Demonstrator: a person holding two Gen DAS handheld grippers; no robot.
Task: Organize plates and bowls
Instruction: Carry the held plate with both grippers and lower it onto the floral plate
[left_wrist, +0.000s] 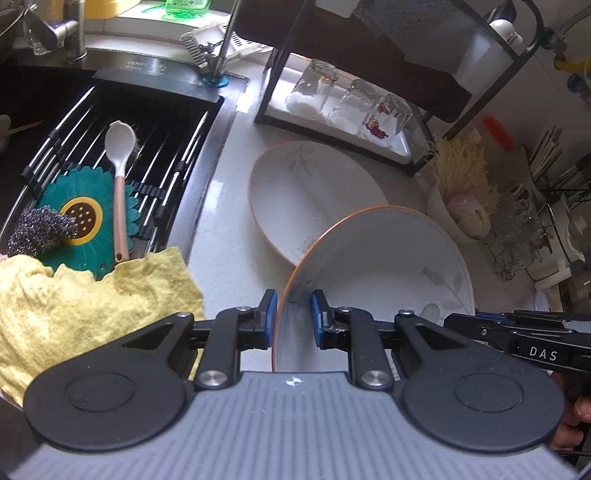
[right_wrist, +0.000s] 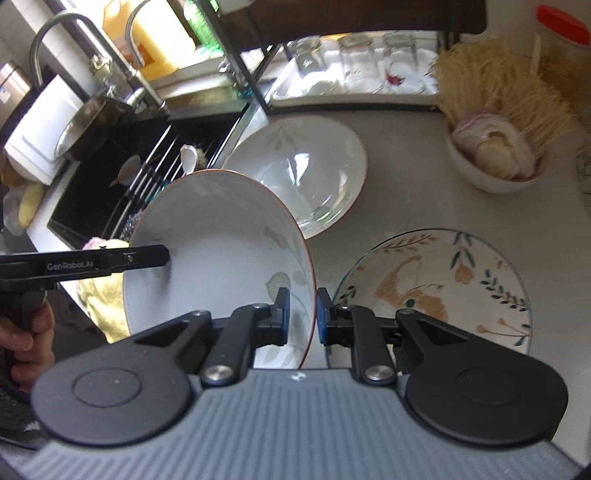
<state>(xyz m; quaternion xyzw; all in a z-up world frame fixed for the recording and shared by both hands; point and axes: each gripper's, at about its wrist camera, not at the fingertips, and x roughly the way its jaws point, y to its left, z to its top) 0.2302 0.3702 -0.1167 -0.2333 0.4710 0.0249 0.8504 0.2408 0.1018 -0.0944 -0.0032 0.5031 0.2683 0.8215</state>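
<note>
Both grippers hold one white bowl with an orange rim and grey leaf print (left_wrist: 388, 273) (right_wrist: 221, 236), lifted and tilted above the counter. My left gripper (left_wrist: 293, 301) is shut on its left rim, one pad on each side of the wall. My right gripper (right_wrist: 302, 299) is shut on its right rim the same way. A second matching white bowl (left_wrist: 310, 192) (right_wrist: 303, 166) rests on the counter just behind it. A floral plate (right_wrist: 443, 284) lies on the counter to the right of the right gripper.
A black sink rack (left_wrist: 155, 147) at left holds a white spoon (left_wrist: 119, 147), a teal flower mat (left_wrist: 85, 214) and a scrubber. A yellow cloth (left_wrist: 92, 306) lies at front left. A shelf with upturned glasses (left_wrist: 351, 103) stands behind. A small bowl of garlic (right_wrist: 495, 162) stands at right.
</note>
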